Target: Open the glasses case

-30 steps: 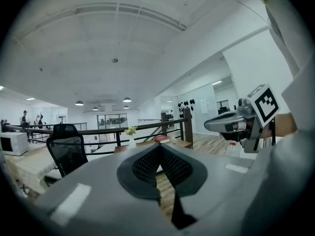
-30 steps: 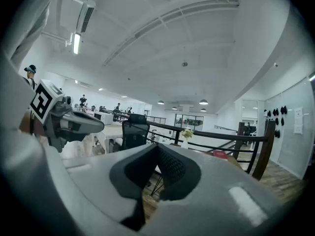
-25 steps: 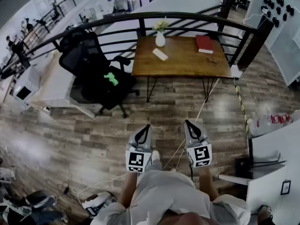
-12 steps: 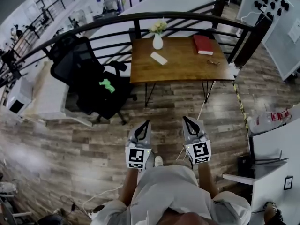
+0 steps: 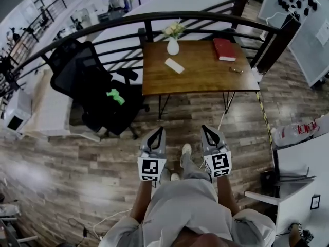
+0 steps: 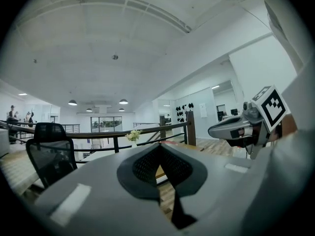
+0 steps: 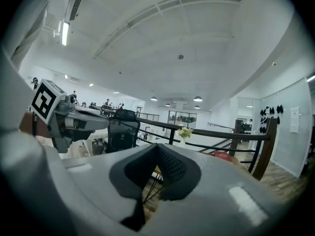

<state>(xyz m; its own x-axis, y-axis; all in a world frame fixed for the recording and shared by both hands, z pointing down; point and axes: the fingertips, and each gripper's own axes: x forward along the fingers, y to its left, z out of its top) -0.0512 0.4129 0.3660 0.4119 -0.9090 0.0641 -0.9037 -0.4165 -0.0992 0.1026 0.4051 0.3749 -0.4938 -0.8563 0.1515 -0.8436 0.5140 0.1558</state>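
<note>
A pale oblong glasses case [image 5: 175, 65] lies on the brown wooden table [image 5: 205, 78], near the vase. A pair of glasses [image 5: 236, 70] rests toward the table's right edge, and a red book-like thing [image 5: 224, 49] lies at its far right. My left gripper [image 5: 162, 129] and right gripper [image 5: 204, 127] are held side by side over the floor, well short of the table, pointing at it. Both are shut with nothing between the pads. In the left gripper view its closed tips [image 6: 159, 145] point at the table; in the right gripper view the right gripper [image 7: 158, 145] looks the same.
A white vase with flowers [image 5: 173, 44] stands at the table's back edge. A black railing [image 5: 154, 18] curves behind it. A black office chair [image 5: 87, 81] carrying a green item [image 5: 115, 95] stands left of the table. White furniture [image 5: 303, 189] sits at the right.
Both grippers have moved forward toward the table, staying shut and side by side. The table and chair sit closer and lower in the head view, and a foot now shows between the grippers.
</note>
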